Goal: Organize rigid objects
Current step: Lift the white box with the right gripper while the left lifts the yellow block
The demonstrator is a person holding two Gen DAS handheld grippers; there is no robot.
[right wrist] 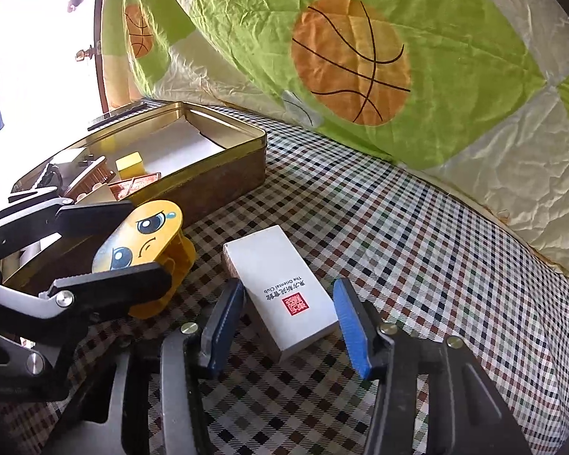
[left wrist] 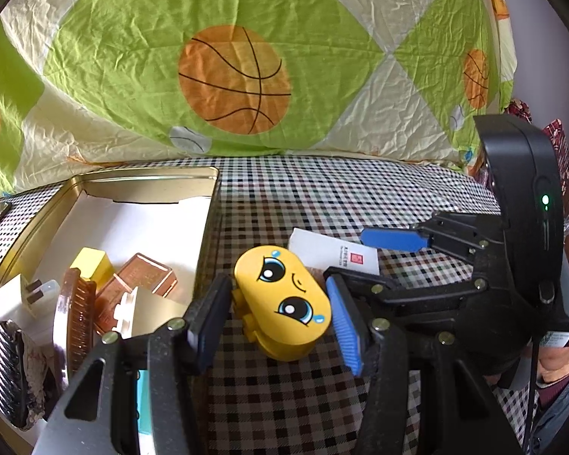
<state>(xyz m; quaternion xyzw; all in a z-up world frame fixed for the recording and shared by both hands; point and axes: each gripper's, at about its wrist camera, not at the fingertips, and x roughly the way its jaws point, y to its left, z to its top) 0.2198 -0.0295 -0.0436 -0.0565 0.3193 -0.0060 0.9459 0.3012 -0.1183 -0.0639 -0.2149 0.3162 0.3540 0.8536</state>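
Observation:
A yellow oval toy block with a cartoon face (left wrist: pixel 282 301) lies on the checked tablecloth between the fingers of my left gripper (left wrist: pixel 277 316). The jaws are open, a small gap on each side. In the right wrist view the block (right wrist: pixel 148 244) sits between the same left fingers (right wrist: pixel 110 276). A white card box with a red seal (right wrist: pixel 284 295) lies between the open fingers of my right gripper (right wrist: pixel 290 320), not touched. It shows partly behind the block in the left wrist view (left wrist: pixel 334 252). The right gripper (left wrist: pixel 364 261) appears there too.
An open gold tin (left wrist: pixel 140 178) stands at the left, holding a yellow block (left wrist: pixel 91 265), a copper-coloured case (left wrist: pixel 140 280), a brown comb (left wrist: pixel 77 314) and a white plug (left wrist: pixel 22 295). It also shows in the right wrist view (right wrist: pixel 227 174). A quilt with basketballs (left wrist: pixel 235 79) hangs behind.

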